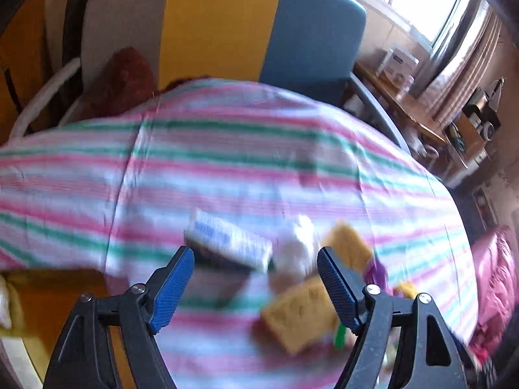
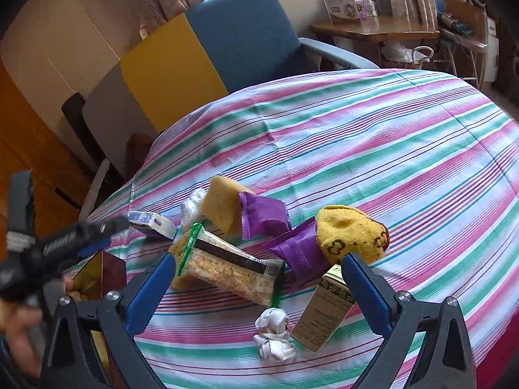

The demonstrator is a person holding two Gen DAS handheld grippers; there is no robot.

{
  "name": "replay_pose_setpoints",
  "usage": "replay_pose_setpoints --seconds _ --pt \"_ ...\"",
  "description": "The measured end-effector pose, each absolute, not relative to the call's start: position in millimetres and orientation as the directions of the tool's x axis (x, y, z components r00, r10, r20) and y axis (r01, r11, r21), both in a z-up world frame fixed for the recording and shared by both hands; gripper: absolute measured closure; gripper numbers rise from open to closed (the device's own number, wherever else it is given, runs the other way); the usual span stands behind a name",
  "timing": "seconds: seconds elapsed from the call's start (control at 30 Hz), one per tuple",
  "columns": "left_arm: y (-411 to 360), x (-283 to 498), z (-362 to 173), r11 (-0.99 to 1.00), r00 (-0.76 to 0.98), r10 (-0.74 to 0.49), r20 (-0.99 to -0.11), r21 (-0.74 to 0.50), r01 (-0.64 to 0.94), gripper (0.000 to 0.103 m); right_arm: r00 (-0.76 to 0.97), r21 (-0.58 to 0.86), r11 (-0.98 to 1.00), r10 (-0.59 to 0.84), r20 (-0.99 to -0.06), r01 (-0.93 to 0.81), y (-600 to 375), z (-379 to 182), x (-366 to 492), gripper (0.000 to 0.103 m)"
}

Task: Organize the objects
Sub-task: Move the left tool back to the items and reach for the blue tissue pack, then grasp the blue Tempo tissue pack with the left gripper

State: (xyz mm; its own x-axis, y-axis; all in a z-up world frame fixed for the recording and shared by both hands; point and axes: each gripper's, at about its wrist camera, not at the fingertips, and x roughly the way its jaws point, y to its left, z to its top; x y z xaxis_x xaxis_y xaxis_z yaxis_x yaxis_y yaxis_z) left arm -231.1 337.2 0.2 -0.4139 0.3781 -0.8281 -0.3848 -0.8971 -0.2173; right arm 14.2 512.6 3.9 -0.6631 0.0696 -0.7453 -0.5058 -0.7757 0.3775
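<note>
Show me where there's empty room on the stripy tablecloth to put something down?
Bare tablecloth lies beyond the yellow sock and sponge, toward the blue chair. It's crowded near the right gripper: snack pack, purple packets, white ribbon, olive box.

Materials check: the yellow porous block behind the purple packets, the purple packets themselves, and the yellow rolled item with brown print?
Yellow porous block: looks like foam sponge, matte with a pitted surface. Purple packets: probably plastic film, slightly glossy, with crimped serrated end seals. Yellow rolled item with brown print: knitted fabric, likely a sock, with a visibly looped matte texture.
</note>
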Motion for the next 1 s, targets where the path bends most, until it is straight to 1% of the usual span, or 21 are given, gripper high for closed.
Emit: replay_pose_setpoints --seconds 0.1,0.2,0.27,0.37,0.47,0.57,0.7,0.77,0.8,0.87,1.0 --pt "350.5 -250.4 -5.5 -0.9 -0.423 0.365 -0.829 -0.198 -0.388 0.023 -0.663 0.388 -0.774 0.053 -0.747 -0.5 512.2 2.2 12.6 0.0" --pt "356.0 -260.2 -23.5 -0.901 -0.376 0.345 -0.86 -0.191 -0.39 0.024 -0.658 0.387 -0.776 0.048 -0.751 -0.498 511.4 0.7 11.0 0.0" --pt "353.1 -252.5 -28.2 -0.907 -0.401 0.315 -0.86 -0.148 -0.395 0.024 -0.655 0.389 -0.775 0.041 -0.755 -0.497 510.9 -0.7 10.2 0.0" --pt "343.1 -230.0 -30.4 -0.888 -0.378 0.32 -0.869 -0.136 -0.439 0.024 -0.653 0.396 -0.77 0.034 -0.756 -0.499 511.6 -2.4 9.8 0.0" --pt "328.3 -218.0 -38.9 -0.881 -0.309 0.34 -0.888 -0.186 -0.435 0.024 -0.652 0.396 -0.767 0.038 -0.757 -0.504 511.7 -2.5 9.7 0.0" --pt "311.9 -212.5 -41.1 -0.895 -0.292 0.34 -0.894 -0.213 -0.391 0.025 -0.655 0.393 -0.768 0.045 -0.755 -0.505 511.2 -1.4 10.4 0.0" --pt "301.4 -216.0 -34.6 -0.895 -0.235 0.378 -0.895 -0.288 -0.34 0.025 -0.652 0.391 -0.76 0.055 -0.756 -0.518 513.5 -1.5 12.3 0.0" --pt "297.4 -218.7 -33.9 -0.897 -0.189 0.396 -0.899 -0.335 -0.288 0.025 -0.65 0.396 -0.753 0.056 -0.758 -0.526 516.0 -2.3 13.7 0.0" --pt "298.4 -219.6 -33.8 -0.899 -0.18 0.396 -0.901 -0.339 -0.278 0.025 -0.651 0.4 -0.749 0.054 -0.757 -0.528 516.9 -2.2 14.7 0.0" --pt "305.2 -221.0 -34.2 -0.914 -0.184 0.351 -0.918 -0.294 -0.278 0.025 -0.654 0.411 -0.743 0.047 -0.755 -0.528 517.8 -1.9 16.1 0.0" --pt "317.4 -231.7 -46.7 -0.935 -0.153 0.314 -0.937 -0.277 -0.222 0.024 -0.662 0.42 -0.744 0.04 -0.748 -0.52 516.0 0.1 17.0 0.0"
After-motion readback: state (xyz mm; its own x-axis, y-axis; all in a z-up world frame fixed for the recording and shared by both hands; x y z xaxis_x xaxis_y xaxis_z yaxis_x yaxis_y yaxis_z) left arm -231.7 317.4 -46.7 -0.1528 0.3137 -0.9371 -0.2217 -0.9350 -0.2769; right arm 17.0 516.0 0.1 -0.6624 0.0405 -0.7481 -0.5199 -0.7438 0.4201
